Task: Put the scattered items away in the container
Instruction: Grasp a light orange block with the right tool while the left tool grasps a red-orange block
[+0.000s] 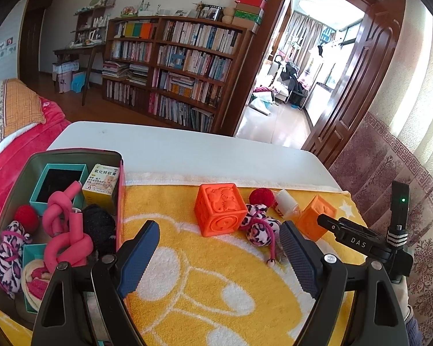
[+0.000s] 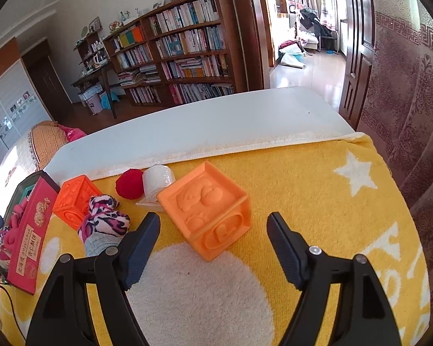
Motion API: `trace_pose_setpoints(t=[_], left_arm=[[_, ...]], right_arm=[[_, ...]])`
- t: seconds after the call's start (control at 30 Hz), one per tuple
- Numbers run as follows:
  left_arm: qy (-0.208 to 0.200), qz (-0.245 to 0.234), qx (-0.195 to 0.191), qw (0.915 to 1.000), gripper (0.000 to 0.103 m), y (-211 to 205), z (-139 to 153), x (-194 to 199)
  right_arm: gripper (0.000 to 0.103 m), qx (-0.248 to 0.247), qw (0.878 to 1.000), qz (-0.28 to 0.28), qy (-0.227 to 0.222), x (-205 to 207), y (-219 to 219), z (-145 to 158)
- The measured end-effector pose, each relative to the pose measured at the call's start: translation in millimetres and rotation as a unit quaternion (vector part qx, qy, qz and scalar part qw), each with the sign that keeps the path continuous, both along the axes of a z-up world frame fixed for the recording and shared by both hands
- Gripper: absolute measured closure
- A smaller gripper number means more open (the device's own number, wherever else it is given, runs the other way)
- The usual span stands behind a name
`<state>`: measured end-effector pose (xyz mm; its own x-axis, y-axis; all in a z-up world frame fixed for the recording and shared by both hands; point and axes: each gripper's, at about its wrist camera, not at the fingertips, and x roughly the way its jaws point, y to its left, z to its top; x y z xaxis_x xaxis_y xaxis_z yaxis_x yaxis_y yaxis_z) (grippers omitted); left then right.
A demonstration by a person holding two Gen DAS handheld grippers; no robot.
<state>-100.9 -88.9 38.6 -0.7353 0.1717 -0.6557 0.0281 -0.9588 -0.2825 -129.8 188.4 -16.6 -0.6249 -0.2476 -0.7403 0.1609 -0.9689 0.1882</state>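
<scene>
**A:** Status, left to right?

**B:** I've got the container [image 1: 121,178] at far left on the yellow towel [image 1: 216,288], red outer wall, open top. Inside: a teal box [image 1: 85,173], a yellow ointment carton [image 1: 101,183], a knotted pink foam rope [image 1: 65,230], a red pompom [image 1: 26,214], a leopard-print bundle [image 1: 7,256], something black and fuzzy [image 1: 99,226]. Can't tell what's at the bottom corner.

**A:** Left claw?

**B:** Left claw [image 1: 219,248] released, jaws wide, nothing between them. It sits just right of the container wall, over bare towel.

**A:** What's loose?

**B:** Dark orange cube [image 1: 219,210] past the left claw, upright. Touching its right side, a second leopard-print bundle [image 1: 258,225] with a red ball [image 1: 261,196] just behind. Then a white bottle [image 2: 158,180] lying on its side, next to the ball. Then a lighter orange cube [image 2: 207,213], tilted, one corner toward me.

**A:** Right claw?

**B:** Right claw [image 2: 213,230] also released, jaws spread. Lighter cube sits just ahead of the fingertips, roughly centred in the gap, not touched on either side as far as I can see.

**A:** Surface?

**B:** Towel covers the near part of the white counter [image 2: 216,118]; far strip is bare. White star [image 2: 356,173] on the towel at far right, curtain [image 2: 412,115] beyond it.
</scene>
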Motion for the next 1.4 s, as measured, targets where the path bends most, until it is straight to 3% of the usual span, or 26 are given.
trace_pose_setpoints(t=[0.37,0.43,0.53,1.03,1.4], left_arm=[[-0.023,0.018,0.007,0.9995,0.016,2,-19,-21],[-0.026,0.017,0.005,0.9995,0.016,5,-22,-25],[-0.030,0.015,-0.001,0.9994,0.016,13,-27,-35],[-0.060,0.010,-0.031,0.9977,0.016,48,-58,-94],[-0.076,0.033,-0.039,0.9958,0.016,45,-78,-119]], right_arm=[[0.023,0.011,1.000,0.011,0.005,-9,-7,-16],[0.031,0.024,1.000,0.013,0.008,-10,-11,-17],[0.032,0.034,0.999,0.012,0.014,-8,-14,-15],[0.032,0.012,1.000,-0.005,0.011,-8,-2,-16],[0.032,0.011,1.000,-0.005,0.010,-9,-2,-16]])
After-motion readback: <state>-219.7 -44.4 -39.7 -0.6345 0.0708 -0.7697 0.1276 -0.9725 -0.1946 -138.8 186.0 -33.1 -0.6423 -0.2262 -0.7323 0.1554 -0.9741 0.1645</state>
